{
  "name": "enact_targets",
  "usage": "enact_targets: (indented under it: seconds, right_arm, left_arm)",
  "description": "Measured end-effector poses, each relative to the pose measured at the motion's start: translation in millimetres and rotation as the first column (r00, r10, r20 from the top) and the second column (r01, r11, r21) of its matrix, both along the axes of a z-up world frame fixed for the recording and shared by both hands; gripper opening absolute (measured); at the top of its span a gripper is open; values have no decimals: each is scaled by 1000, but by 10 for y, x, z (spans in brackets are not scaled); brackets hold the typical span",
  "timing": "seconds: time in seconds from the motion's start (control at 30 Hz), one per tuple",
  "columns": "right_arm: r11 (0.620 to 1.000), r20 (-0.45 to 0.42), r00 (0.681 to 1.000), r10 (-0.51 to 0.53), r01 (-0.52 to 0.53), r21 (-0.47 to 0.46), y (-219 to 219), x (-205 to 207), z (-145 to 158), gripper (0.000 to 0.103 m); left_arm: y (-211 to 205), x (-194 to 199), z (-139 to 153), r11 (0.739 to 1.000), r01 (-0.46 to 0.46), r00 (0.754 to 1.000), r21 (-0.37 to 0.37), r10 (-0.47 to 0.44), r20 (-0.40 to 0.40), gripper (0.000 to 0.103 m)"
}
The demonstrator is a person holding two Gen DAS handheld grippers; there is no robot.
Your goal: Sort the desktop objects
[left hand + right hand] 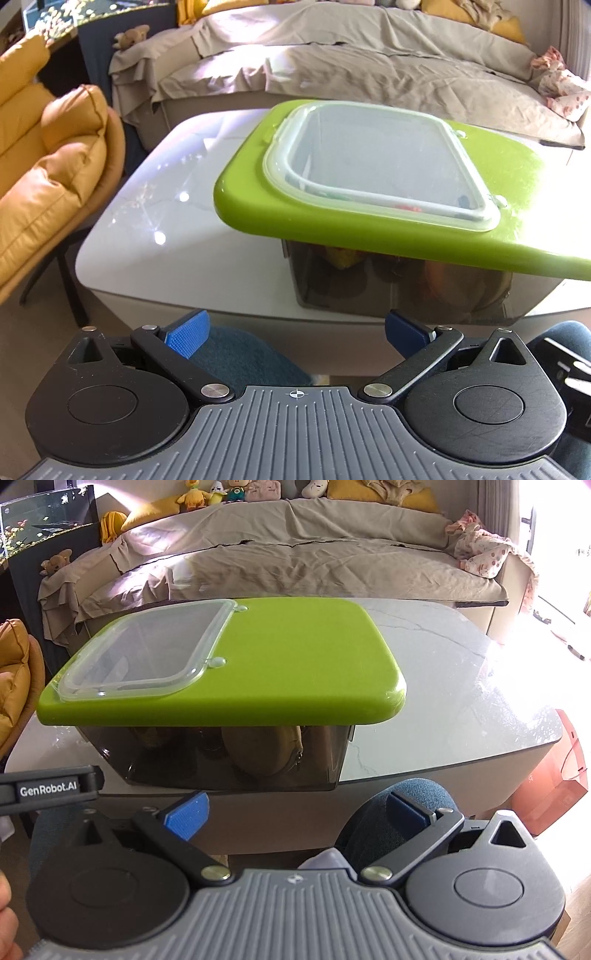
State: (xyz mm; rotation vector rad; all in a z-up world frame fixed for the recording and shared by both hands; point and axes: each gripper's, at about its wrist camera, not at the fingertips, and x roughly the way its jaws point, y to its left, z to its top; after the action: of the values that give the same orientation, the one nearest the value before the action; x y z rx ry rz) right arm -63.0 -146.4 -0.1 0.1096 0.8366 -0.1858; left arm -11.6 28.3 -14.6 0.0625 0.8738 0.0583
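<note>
Left wrist view: left gripper (295,332) w/ jaws spread wide, nothing between, held off the table's (147,206) near edge. Smoky storage box (406,288) sits near that edge under a green lid (332,221) w/ clear hatch (376,162). Items show dimly inside; table top otherwise bare in view. Risk: lid overhangs box; a knock from below could tip it. Right wrist view: right gripper (295,812) likewise agape, empty. Contents behind tinted wall (incl. a tan rounded item (266,753)) hard to identify; table's right end glare-washed; scene fits sorting done or lid simply shut.
</note>
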Motion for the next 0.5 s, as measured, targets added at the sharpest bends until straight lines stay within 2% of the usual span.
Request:
enact_targets:
  seconds: [0.2, 0.5]
  right_arm:
    - [999, -9, 1000, -14, 15, 33, -56, -14, 1, 103]
    - [1000, -22, 1000, -8, 9, 24, -24, 43, -46, 103]
  left_arm:
    - [17, 38, -117, 1000, -3, 1000, 15, 3, -21, 103]
    - [19, 117, -152, 1000, -8, 999, 18, 8, -38, 103]
